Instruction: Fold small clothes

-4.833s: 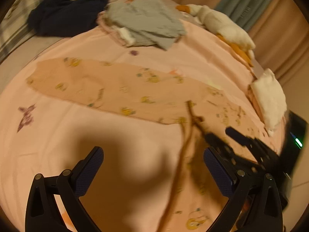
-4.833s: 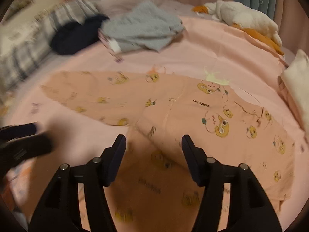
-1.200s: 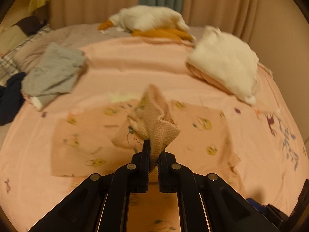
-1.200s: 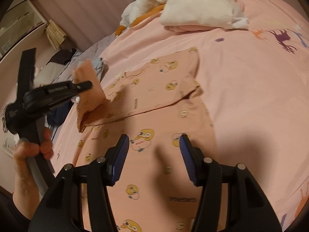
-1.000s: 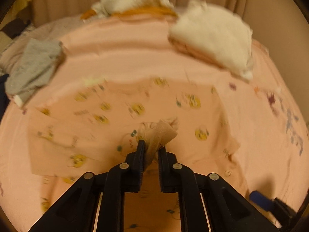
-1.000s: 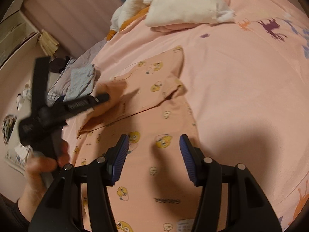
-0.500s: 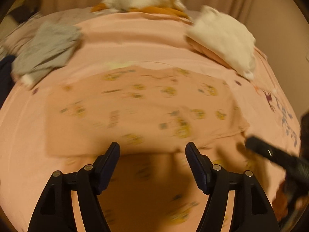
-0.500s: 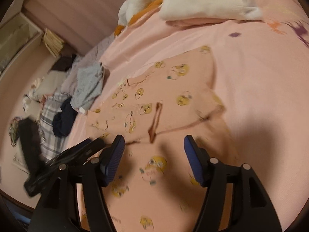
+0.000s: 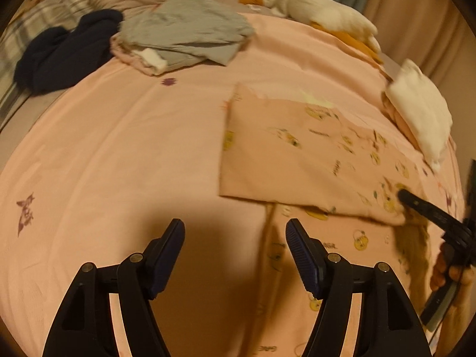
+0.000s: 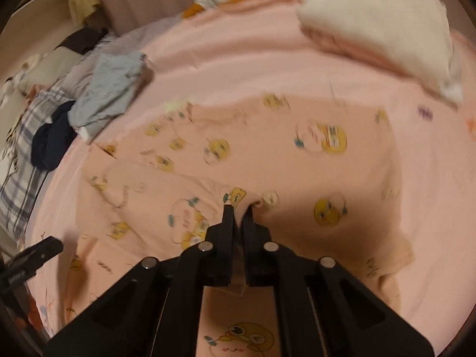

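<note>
A peach garment with yellow chick prints lies folded on the pink bedsheet, right of centre in the left wrist view. My left gripper hovers open over bare sheet just left of the garment's lower part, with nothing between its fingers. In the right wrist view my right gripper has its jaws closing tight on the folded edge of the garment, and fabric is pinched between the pads. The right gripper also shows at the right edge of the left wrist view, in a hand, with cloth bunched at its tip.
A grey garment and a dark navy one lie at the far left of the bed. A white and orange plush toy and a white folded cloth sit at the far right. Curtains hang behind.
My left gripper let go of the garment's raised fold, opened and slid left onto bare sheet. The fold now lies flat. My right gripper moved in and shut on the garment's edge.
</note>
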Action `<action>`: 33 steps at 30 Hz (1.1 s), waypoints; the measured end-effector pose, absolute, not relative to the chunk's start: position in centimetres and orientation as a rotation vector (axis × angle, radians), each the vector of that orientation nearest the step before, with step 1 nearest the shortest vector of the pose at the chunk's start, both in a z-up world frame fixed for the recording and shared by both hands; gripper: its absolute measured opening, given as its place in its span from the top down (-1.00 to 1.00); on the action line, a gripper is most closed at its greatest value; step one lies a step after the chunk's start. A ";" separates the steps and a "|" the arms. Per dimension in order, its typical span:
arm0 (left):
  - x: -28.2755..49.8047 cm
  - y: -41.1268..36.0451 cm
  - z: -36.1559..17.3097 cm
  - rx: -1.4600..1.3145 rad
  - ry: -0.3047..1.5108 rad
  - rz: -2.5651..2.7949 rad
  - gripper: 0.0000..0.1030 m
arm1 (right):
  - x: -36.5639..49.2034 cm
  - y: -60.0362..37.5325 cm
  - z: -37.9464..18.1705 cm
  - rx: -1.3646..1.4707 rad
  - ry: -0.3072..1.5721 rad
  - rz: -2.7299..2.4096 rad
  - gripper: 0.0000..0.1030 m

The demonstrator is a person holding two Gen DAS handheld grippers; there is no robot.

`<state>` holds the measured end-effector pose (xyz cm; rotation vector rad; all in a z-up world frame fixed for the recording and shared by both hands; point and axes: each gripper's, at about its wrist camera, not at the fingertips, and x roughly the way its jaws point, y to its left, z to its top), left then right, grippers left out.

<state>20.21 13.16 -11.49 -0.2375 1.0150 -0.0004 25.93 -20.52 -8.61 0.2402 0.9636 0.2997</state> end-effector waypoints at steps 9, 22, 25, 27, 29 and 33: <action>21.2 13.9 -11.1 -0.262 0.992 0.001 -0.35 | 26.2 -26.7 -2.1 0.242 0.808 0.182 0.89; 26.3 7.1 -11.3 -0.051 0.954 -0.103 -0.35 | 25.1 -28.9 -5.5 0.108 0.824 0.058 0.55; 26.8 6.0 -12.0 -0.003 0.947 -0.115 -0.04 | 24.6 -27.4 -6.0 0.120 0.849 0.193 0.65; 27.1 5.5 -12.8 0.019 0.964 -0.118 0.20 | 24.5 -26.7 -7.2 0.075 0.884 0.203 0.65; 27.3 5.3 -13.6 0.036 0.981 -0.108 0.24 | 24.6 -26.6 -8.9 0.037 0.934 0.183 0.66; 27.3 5.0 -14.6 0.067 0.990 -0.107 0.24 | 25.1 -27.1 -10.6 0.054 0.971 0.160 0.69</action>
